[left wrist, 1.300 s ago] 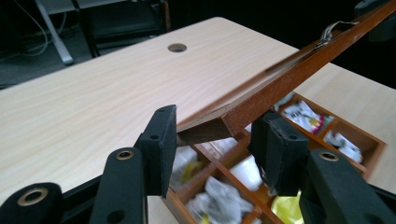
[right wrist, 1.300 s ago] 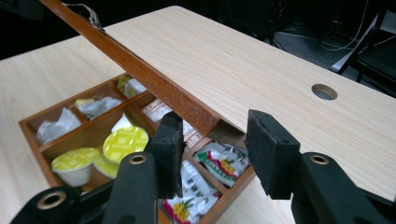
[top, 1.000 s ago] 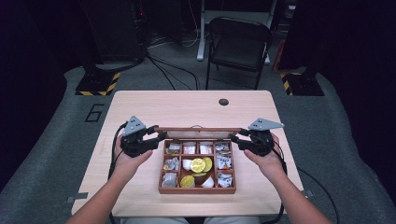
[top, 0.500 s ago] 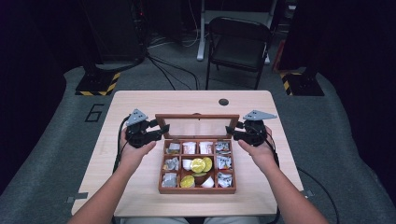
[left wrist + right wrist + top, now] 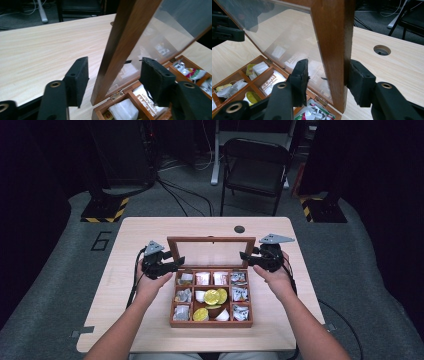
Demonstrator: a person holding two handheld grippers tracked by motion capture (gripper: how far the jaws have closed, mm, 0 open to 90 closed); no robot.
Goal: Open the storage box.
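Note:
A wooden compartment box (image 5: pixel 211 324) sits at the table's near middle, holding several tea packets and yellow round pieces (image 5: pixel 212 296). Its glass-paned lid (image 5: pixel 210 240) stands up on its hinges. My left gripper (image 5: pixel 175 262) is at the lid's left edge. In the left gripper view the lid's frame (image 5: pixel 125 37) runs between the left gripper's (image 5: pixel 115 62) jaws, which have just been opening and do not touch it. My right gripper (image 5: pixel 245 256) straddles the right frame (image 5: pixel 332 32). The right gripper's (image 5: pixel 328 64) jaws have just been opening; one pad (image 5: pixel 357 77) rests on the wood and the other stands off.
The light wooden table (image 5: pixel 150 230) has a cable hole (image 5: pixel 239 229) behind the box. A black folding chair (image 5: pixel 255 165) stands beyond the far edge. A stand base with yellow-black tape (image 5: pixel 105 210) sits on the floor at back left.
The lid has swung from a low tilt up to standing, its glass now facing the high view. Both hands moved with it toward the far side. The left jaws have spread apart.

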